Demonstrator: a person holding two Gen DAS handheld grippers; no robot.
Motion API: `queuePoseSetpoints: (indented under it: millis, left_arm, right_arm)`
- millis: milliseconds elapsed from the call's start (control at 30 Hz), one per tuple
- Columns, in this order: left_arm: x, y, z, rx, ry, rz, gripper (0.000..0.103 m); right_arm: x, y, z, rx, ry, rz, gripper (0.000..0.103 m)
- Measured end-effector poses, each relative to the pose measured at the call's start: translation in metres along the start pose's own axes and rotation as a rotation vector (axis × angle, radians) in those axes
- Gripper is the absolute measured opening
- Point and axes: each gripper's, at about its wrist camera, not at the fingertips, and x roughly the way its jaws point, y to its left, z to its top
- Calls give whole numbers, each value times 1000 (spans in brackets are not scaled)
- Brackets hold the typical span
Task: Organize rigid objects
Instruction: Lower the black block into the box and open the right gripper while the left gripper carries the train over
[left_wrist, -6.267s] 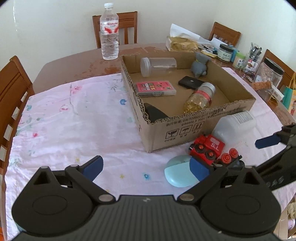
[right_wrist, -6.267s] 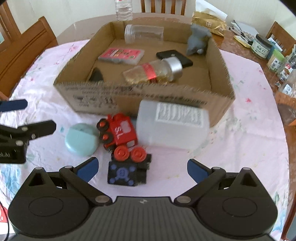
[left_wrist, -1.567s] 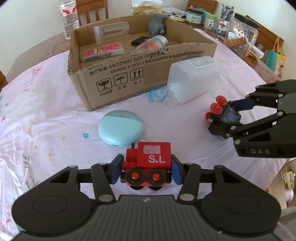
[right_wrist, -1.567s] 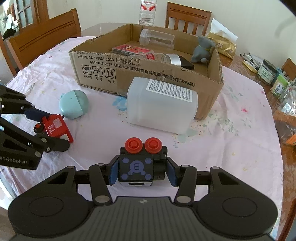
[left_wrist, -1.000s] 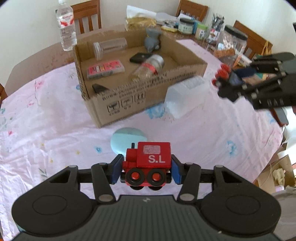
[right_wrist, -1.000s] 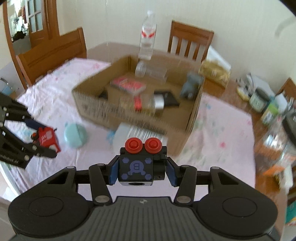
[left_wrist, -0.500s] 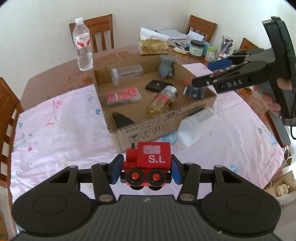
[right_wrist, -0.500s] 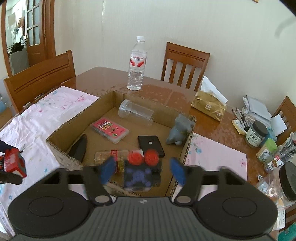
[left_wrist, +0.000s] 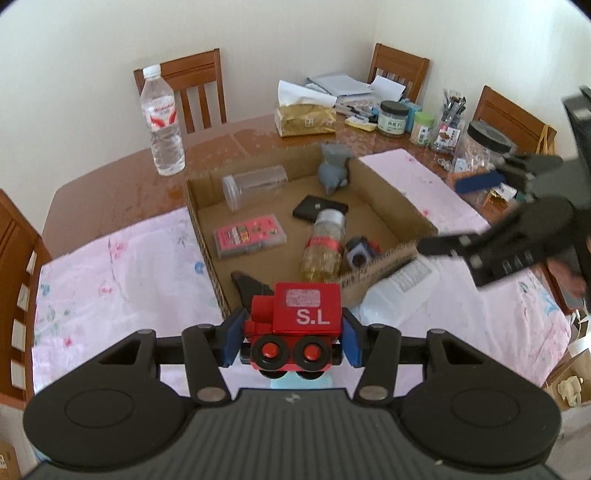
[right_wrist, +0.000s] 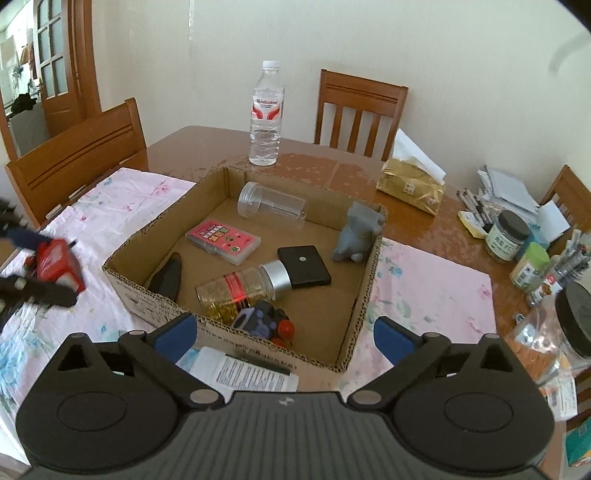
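My left gripper (left_wrist: 291, 341) is shut on a red toy train (left_wrist: 295, 325) marked "S.L" and holds it above the near wall of the cardboard box (left_wrist: 205, 236). It shows at the left of the right wrist view (right_wrist: 55, 264). My right gripper (right_wrist: 282, 332) is open and empty above the box's near right corner (right_wrist: 354, 332). The black toy car with red wheels (right_wrist: 264, 321) lies inside the box near the front wall, beside a clear bottle with a red label (right_wrist: 240, 286); it also shows in the left wrist view (left_wrist: 360, 253).
The box also holds a clear jar (right_wrist: 271, 205), a pink case (right_wrist: 221, 236), a black square (right_wrist: 304, 266), a grey figure (right_wrist: 356, 230) and a dark object (right_wrist: 168, 275). A white container (left_wrist: 397, 290) lies outside the front wall. A water bottle (right_wrist: 266, 114), jars and chairs surround the box.
My right gripper has opened and let the black toy car drop into the box. My left gripper has carried the red train up and toward the box's near wall.
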Motion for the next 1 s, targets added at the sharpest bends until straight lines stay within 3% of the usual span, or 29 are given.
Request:
queuePoseSetpoints:
  millis: [233, 633, 667, 767, 800, 1000]
  left_arm:
    - [23, 9, 32, 34, -23, 16, 52]
    - [95, 29, 63, 23, 9, 40, 52]
    - [98, 30, 65, 18, 4, 36, 54]
    - [101, 33, 67, 4, -4, 44, 103]
    - [97, 34, 65, -4, -35, 65, 102]
    - [79, 33, 53, -4, -45, 110, 102]
  right_arm:
    - [-15, 3, -7, 42, -14, -13, 103]
    - [-32, 5, -21, 76, 2, -84, 103]
    - [-32, 4, -22, 78, 6, -91, 103]
    - [-35, 3, -26, 86, 17, -105, 103]
    - [-36, 3, -28, 88, 18, -110, 103]
    - [-35, 4, -32, 99, 29, -121, 103]
